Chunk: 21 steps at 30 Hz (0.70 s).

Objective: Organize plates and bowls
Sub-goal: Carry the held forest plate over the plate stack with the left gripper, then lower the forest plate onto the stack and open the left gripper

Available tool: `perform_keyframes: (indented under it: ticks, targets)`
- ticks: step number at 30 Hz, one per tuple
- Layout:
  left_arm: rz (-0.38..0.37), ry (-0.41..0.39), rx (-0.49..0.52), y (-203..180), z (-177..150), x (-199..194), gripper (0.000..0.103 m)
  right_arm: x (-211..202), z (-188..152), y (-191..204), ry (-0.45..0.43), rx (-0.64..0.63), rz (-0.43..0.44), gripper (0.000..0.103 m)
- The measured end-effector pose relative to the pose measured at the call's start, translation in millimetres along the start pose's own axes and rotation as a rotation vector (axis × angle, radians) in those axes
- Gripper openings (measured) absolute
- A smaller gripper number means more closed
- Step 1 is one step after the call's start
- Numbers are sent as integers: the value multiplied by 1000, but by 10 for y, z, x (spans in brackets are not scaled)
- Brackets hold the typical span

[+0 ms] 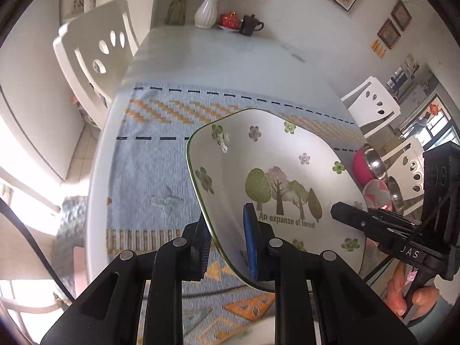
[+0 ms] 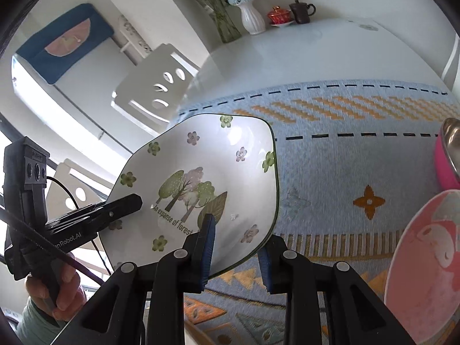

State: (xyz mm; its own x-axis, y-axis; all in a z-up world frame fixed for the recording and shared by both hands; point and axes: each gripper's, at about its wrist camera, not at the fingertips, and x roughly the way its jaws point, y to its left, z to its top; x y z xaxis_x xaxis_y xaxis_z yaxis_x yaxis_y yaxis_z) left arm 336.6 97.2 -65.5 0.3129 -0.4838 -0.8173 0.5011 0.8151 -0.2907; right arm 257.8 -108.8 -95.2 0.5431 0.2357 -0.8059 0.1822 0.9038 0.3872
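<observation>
A white square plate (image 1: 270, 166) with green rim, printed trees and flowers is held tilted above the blue woven mat (image 1: 149, 172). My left gripper (image 1: 227, 244) is shut on its left rim. My right gripper (image 2: 235, 247) is shut on the opposite rim of the same plate (image 2: 207, 178); its finger also shows in the left wrist view (image 1: 353, 215). A pink bowl with a steel lining (image 2: 448, 155), a pink patterned plate (image 2: 425, 261) and another steel bowl (image 1: 395, 192) sit at the mat's right side.
A white vase with flowers (image 1: 205, 11), a red lidded cup (image 1: 230, 21) and a dark mug (image 1: 250, 24) stand at the table's far end. White chairs stand at the left (image 1: 95, 54) and right (image 1: 373, 103) of the table.
</observation>
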Motion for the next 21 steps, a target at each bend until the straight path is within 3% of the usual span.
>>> perform_keyframes:
  ticks: [11,21]
  targets:
    - [-39,-45,30,-18,-616,-605,17,-534,-612,405,-47,8,-22,27]
    - [-62,33,31,24,-1466,-873,18,-811,-1573,645,0,71,-29,27]
